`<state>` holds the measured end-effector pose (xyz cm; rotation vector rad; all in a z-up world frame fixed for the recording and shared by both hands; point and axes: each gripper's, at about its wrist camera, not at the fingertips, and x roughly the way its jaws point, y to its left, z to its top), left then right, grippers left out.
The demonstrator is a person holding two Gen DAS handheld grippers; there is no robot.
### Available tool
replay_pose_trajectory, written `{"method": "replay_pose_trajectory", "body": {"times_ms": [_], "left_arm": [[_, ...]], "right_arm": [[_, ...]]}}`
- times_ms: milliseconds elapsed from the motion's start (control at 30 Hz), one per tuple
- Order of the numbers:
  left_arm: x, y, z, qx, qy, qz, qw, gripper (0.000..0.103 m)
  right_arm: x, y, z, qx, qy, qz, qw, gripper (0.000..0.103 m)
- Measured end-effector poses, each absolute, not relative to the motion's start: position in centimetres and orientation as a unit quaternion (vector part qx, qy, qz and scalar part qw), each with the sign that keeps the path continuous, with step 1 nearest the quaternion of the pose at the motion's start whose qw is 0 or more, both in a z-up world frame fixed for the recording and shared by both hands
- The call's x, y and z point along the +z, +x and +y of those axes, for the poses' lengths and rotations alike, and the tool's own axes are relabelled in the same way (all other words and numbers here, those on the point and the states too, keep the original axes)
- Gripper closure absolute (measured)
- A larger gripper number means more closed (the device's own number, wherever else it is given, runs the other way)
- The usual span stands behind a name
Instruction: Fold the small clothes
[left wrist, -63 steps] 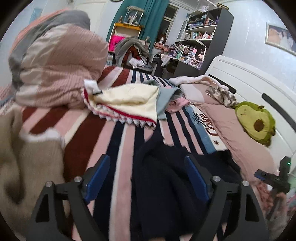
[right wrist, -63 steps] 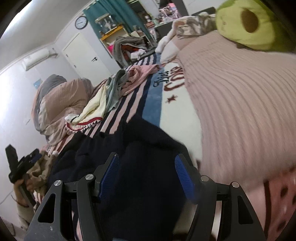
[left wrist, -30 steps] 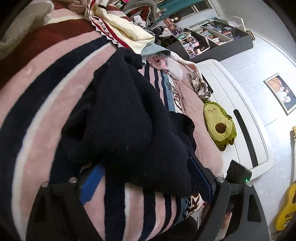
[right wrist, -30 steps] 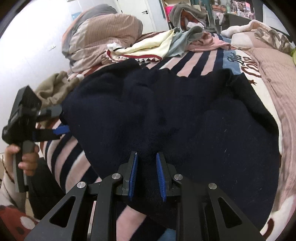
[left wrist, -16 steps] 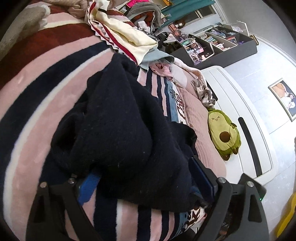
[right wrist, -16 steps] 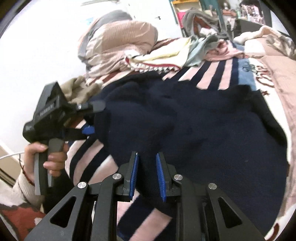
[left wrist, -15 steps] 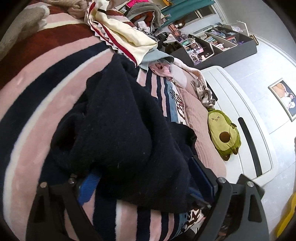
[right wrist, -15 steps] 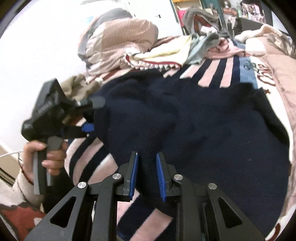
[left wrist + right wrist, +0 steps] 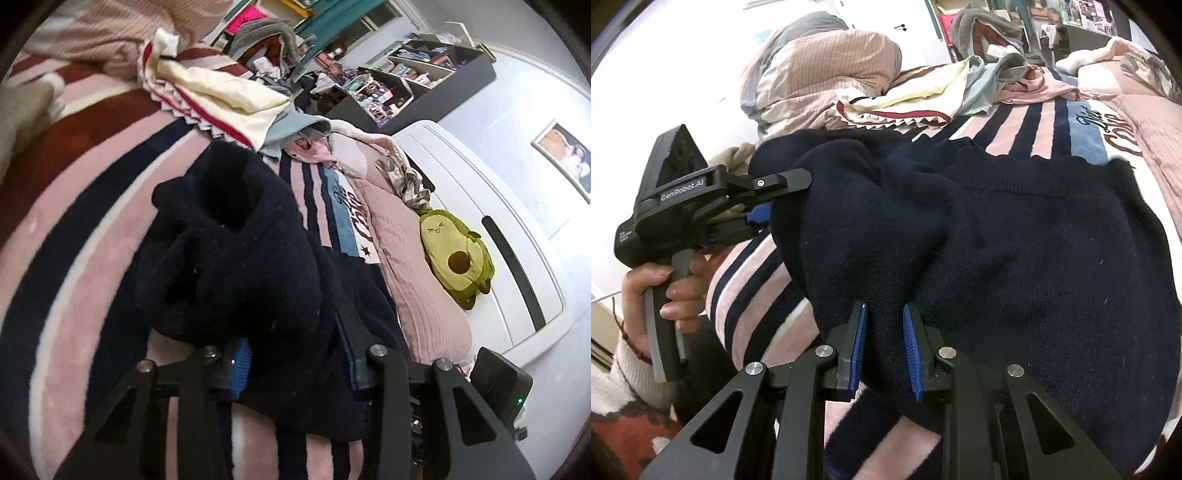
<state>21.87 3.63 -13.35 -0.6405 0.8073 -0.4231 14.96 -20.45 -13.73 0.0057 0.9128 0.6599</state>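
Navy sweater (image 9: 1015,240) bunched on striped blanket (image 9: 85,229) — pinched by right gripper (image 9: 884,350) at 6 o'clock, clamped by left gripper (image 9: 295,365), also near-closed, at 9.

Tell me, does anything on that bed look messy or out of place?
Yes. The navy sweater is not flat: its left side is bunched into a thick hump where the left gripper and right gripper pinch it. Behind it, a heap of clothes lies crumpled on the striped blanket, unfolded.
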Motion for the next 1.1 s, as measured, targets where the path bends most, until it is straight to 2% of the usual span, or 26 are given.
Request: {"method": "replay_pose_trajectory", "body": {"times_ms": [267, 600, 767, 967, 1100], "left_arm": [[-10.8, 21.5, 2.1, -0.246, -0.255, 0.345, 0.869, 0.07], [-7.0, 21.7, -4.6, -0.318, -0.15, 0.311, 0.883, 0.072], [-6.8, 21.9, -9.1, -0.345, -0.105, 0.322, 0.875, 0.077], [-7.8, 21.4, -13.9, -0.372, -0.047, 0.342, 0.862, 0.078], [-8.8, 20.8, -14.8, -0.376, -0.028, 0.347, 0.859, 0.078]], "right_arm": [[-13.7, 14.8, -20.7, 0.313, 0.007, 0.431, 0.846, 0.087], [-13.8, 14.3, -22.1, 0.316, 0.045, 0.429, 0.845, 0.088], [-13.9, 13.6, -23.7, 0.319, 0.062, 0.424, 0.845, 0.088], [-13.1, 12.2, -28.0, 0.288, 0.092, 0.409, 0.861, 0.091], [-12.3, 11.3, -31.0, 0.232, 0.089, 0.397, 0.883, 0.086]]}}
